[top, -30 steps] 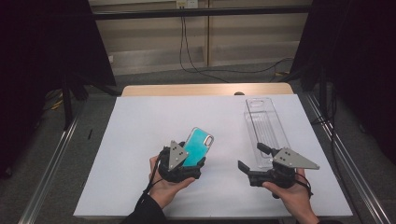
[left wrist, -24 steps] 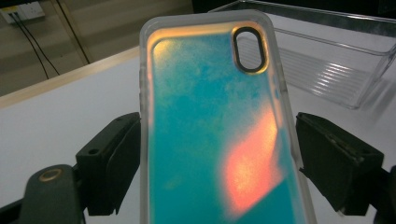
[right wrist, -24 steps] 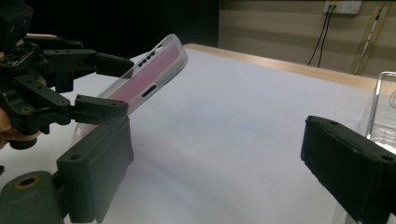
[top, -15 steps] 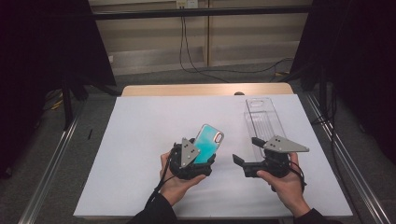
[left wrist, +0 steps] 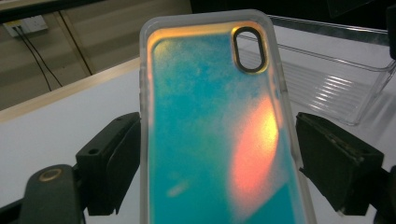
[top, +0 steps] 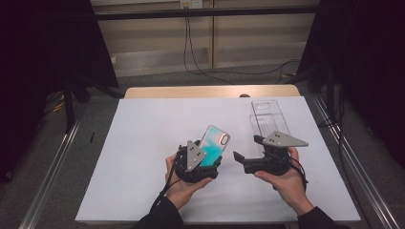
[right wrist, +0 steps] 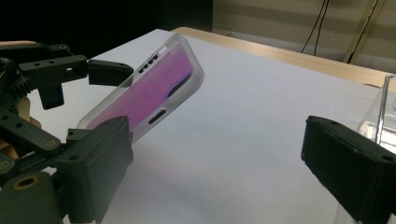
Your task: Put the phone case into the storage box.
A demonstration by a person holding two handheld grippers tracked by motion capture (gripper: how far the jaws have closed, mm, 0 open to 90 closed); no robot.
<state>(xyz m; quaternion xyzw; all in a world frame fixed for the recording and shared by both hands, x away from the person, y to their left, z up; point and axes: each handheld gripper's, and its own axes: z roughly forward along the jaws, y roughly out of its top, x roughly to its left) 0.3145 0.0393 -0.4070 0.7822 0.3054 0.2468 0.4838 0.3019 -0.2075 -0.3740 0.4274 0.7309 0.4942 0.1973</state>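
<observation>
A phone case [top: 215, 144] with a shimmering teal back and a clear rim is lifted off the white table [top: 143, 138] and tilts up to the right. My left gripper [top: 208, 160] is shut on its lower part. In the left gripper view the case [left wrist: 210, 116] stands between the two jaws of the left gripper [left wrist: 217, 123], and both pads press on its long edges. My right gripper [top: 246, 149] is just right of it, open and turned toward the case. The right gripper view has the case [right wrist: 144, 98] ahead at the left, with the right gripper [right wrist: 217, 130] holding nothing.
A clear plastic tray [top: 267, 117] lies on the table behind my right hand, also seen as the tray [left wrist: 327, 79] and the tray's corner [right wrist: 384, 112]. A wooden strip [top: 210, 91] runs along the table's far edge. Metal rails flank both sides.
My right gripper has moved left and a little up, toward the case. The left hand has tipped the case more upright and shifted it slightly right.
</observation>
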